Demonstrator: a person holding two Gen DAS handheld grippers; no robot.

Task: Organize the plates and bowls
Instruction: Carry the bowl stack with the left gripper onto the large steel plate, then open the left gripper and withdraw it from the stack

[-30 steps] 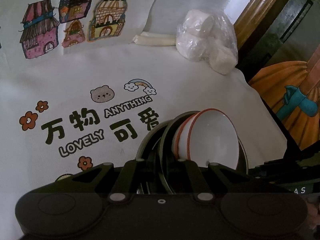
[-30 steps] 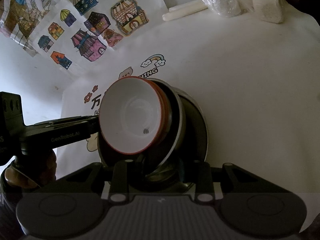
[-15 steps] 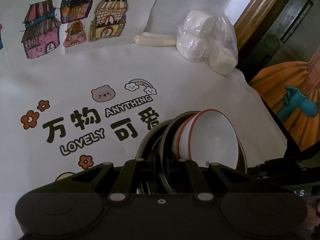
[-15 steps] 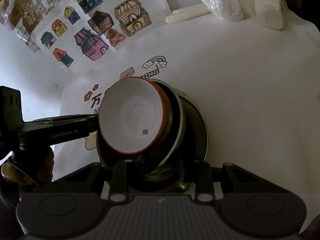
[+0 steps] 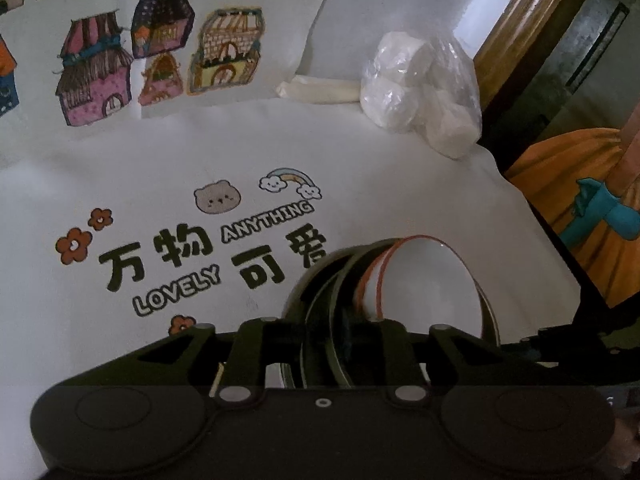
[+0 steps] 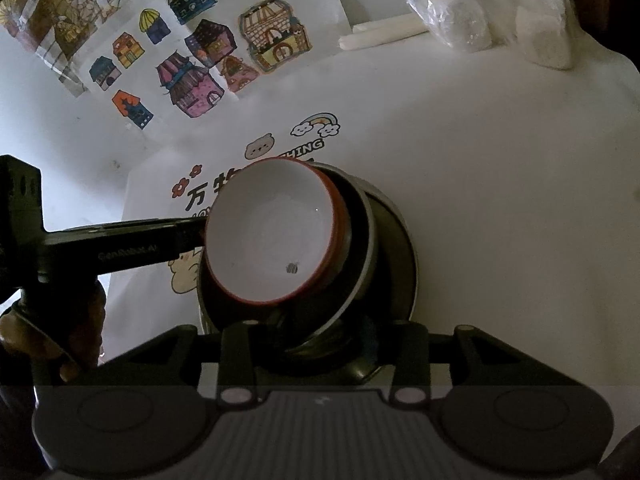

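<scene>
Loosened on both sides compared with a second ago: jaws that were pinched shut are now opening. No shift otherwise; same spot on the counter (image 6: 500, 200), same tilt. Reads as the set-down finishing, with the nested stack delivered and only the let-go and pull-back left.

Left gripper (image 5: 320, 344): jaws opening only a crack. Straddles the near rims of the stack, with the white bowl (image 6: 272, 236) innermost. From the right wrist view, reaches in from the left, tip right at that bowl's red rim. Released or nearly so; pad contact hidden under the gripper body.

Right gripper (image 6: 324, 344): jaws opening somewhat wider. Straddles the near edge of the dark bowl (image 6: 360, 248) and the plate (image 6: 404, 256) beneath it. Grip slackening, no clear clamp left.

Stack sits on the printed cloth, leaning a little, well apart from the bag (image 5: 424, 88) at the far edge.
</scene>
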